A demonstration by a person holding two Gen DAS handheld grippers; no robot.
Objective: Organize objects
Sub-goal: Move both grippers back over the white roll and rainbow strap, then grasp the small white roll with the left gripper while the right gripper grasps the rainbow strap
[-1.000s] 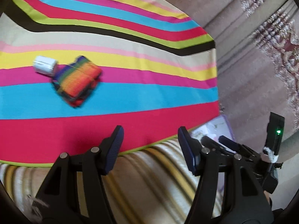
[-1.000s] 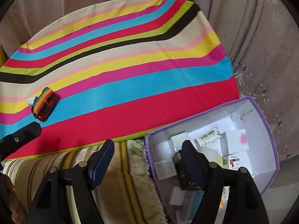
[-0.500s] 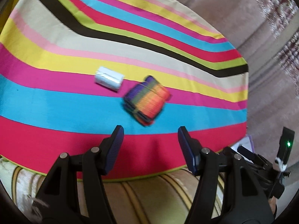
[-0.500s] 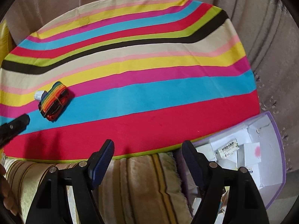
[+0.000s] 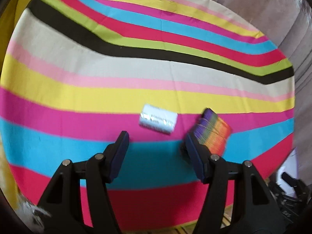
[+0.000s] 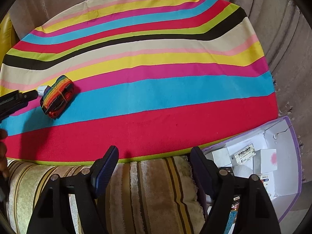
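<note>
A small white box (image 5: 158,121) lies on the pink stripe of the striped cloth (image 5: 136,74). A rainbow strap bundle (image 5: 213,130) lies just right of it. My left gripper (image 5: 156,146) is open and empty, just short of the white box, its right finger beside the bundle. In the right wrist view the bundle (image 6: 57,95) and the box's end (image 6: 42,91) sit far left, with the left gripper's tip (image 6: 17,100) next to them. My right gripper (image 6: 154,161) is open and empty above the cloth's near edge.
A purple-rimmed white box (image 6: 290,156) holding several small cartons stands at the right, off the cloth. A striped plush blanket (image 6: 148,191) lies below the cloth's near edge. Brown upholstery (image 6: 288,48) surrounds the cloth.
My left gripper has moved forward and left, so the white box now sits between its fingers' line and the bundle at the right finger. The right gripper swung left, away from the purple box.
</note>
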